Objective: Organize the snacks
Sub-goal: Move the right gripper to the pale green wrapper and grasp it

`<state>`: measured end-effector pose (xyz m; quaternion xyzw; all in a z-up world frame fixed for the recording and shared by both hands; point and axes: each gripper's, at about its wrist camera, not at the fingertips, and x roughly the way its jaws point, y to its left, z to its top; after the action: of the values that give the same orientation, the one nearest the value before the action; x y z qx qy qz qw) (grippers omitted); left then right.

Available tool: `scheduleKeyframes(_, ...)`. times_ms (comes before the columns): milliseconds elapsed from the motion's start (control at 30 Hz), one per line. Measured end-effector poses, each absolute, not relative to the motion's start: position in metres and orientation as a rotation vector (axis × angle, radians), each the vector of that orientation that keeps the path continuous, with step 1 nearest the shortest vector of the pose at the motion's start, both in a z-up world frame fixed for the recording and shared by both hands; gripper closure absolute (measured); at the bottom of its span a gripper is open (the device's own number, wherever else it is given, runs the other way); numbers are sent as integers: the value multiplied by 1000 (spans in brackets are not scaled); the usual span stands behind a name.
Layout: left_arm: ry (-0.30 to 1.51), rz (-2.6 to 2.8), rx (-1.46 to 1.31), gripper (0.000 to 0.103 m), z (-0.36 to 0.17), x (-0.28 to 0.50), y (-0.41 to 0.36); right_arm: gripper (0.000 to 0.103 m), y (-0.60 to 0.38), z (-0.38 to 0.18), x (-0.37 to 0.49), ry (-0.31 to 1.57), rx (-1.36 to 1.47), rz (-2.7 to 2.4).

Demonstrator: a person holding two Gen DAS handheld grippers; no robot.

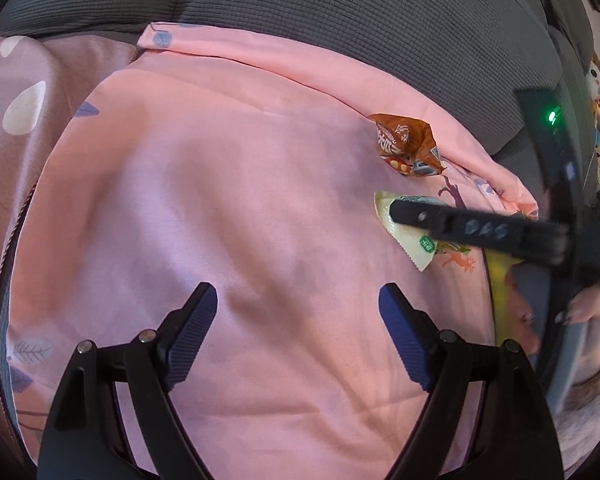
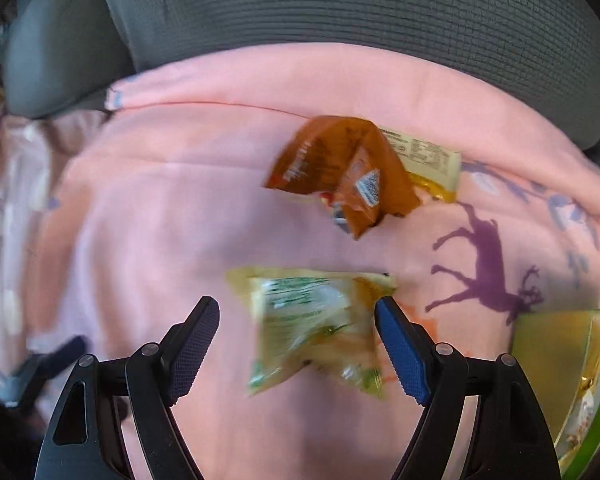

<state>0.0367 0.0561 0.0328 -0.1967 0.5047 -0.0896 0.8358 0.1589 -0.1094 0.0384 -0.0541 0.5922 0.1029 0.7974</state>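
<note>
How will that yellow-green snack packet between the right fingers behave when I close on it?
The yellow-green snack packet looks like thin crinkled film, so it will probably crumple and flop rather than stay stiff. It seems small and puffy, likely light. The glossy wrapper may slip on the fingers, and the soft pink blanket underneath may give, so pinch near a sealed edge.

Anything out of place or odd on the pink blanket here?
Snacks lie loose on the pink blanket: a crumpled brown packet overlapping a pale yellow packet, and a yellow-green packet between the right gripper jaws. No spill visible.
</note>
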Motion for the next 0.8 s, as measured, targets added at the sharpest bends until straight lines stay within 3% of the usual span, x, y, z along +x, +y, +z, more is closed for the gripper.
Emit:
scheduleKeyframes(67,1072,-189,-414,20,31,38,56,26,-121,31,155,1265,-12,228)
scheduleKeyframes(100,1074,-191,-414,20,31,39,55,37,-128,28,152,1266,40,231)
scheduleKeyframes(167,1075,-199,-411,20,31,39,53,45,-138,30,144,1221,67,224)
scheduleKeyframes(267,1073,-205,-411,20,31,39,53,49,-148,36,131,1215,140,243)
scheduleKeyframes(567,1058,-266,-447,21,36,30,48,49,-142,39,74,1270,154,292)
scheduleKeyframes(733,1042,-343,-496,25,39,26,42,33,-172,55,68,1224,251,280)
scheduleKeyframes(800,1034,-410,-544,25,39,25,38,32,-182,59,67,1198,277,277)
